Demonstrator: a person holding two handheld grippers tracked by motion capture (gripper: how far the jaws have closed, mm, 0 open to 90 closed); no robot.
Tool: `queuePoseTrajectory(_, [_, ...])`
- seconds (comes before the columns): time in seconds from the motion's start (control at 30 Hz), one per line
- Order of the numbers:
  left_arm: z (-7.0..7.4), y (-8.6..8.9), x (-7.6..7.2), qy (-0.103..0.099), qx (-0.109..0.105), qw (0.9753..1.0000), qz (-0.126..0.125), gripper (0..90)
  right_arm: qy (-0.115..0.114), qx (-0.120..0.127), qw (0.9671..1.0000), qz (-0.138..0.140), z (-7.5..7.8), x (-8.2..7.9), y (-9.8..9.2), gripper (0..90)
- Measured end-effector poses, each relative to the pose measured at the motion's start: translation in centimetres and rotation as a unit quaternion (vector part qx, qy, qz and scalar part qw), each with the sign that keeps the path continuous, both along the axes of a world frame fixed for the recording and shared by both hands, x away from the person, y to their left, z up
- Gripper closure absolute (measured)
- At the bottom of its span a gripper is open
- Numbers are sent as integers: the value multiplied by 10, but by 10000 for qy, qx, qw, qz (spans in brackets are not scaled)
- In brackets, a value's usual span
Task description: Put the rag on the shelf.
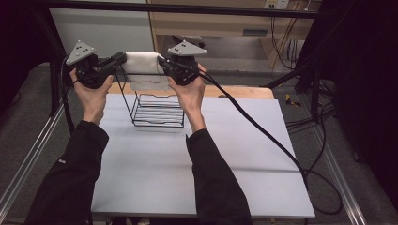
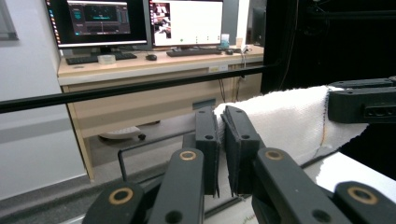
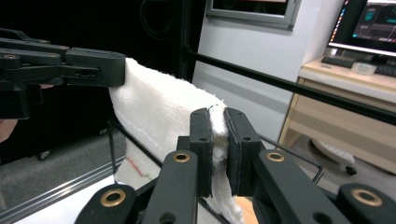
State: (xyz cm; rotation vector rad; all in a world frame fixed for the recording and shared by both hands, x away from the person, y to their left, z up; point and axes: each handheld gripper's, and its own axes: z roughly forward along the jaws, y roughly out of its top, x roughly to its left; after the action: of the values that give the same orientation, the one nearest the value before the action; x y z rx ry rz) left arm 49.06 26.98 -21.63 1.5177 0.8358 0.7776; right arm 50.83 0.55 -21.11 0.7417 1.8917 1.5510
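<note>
Both sets of fingers are closed down on a white cloth [image 1: 141, 63] held in the air between them. Seen from the left gripper view, the left gripper [image 2: 222, 140] has its two black fingers [image 2: 207, 140] pressed almost together, with one corner of the cloth pinched in the thin gap. Seen from the right gripper view, the right gripper [image 3: 218, 144] clamps the opposite edge the same way, a strip of white weave squeezed between its fingers [image 3: 239, 144] and hanging out below them.

From the high view, the left gripper [image 1: 119, 60] and the right gripper [image 1: 162, 62] face each other at the far end of the surface [image 1: 155, 164], each held up in a hand [image 1: 91, 93], with the cloth stretched level between them. The cloth hangs directly above a black wire rack [image 1: 157, 110], which stands upright on the pale surface near its far edge. A lower part of the cloth drapes down behind the rack's top rail; whether it touches the wire I cannot tell.

A black cable [image 1: 263, 126] trails from the right gripper across the surface and off its right side. Beyond the surface stands a wooden desk [image 2: 140, 70] carrying monitors [image 2: 140, 21] and keyboards.
</note>
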Motion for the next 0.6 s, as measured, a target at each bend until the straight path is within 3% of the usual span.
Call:
queuePoseTrajectory(0.3, [-7, 1, -12, 216, 191, 9995, -126, 836, 175, -183, 9995, 198, -6, -10, -4, 820])
queuePoseTrajectory(0.47, [-12, 3, -23, 287, 348, 9989, -147, 830, 186, -412, 9986, 288, -10, -18, -3, 819])
queuePoseTrajectory(0.6, [-17, 5, -27, 372, 338, 9986, -184, 826, 194, -470, 9981, 341, -13, -22, -2, 819])
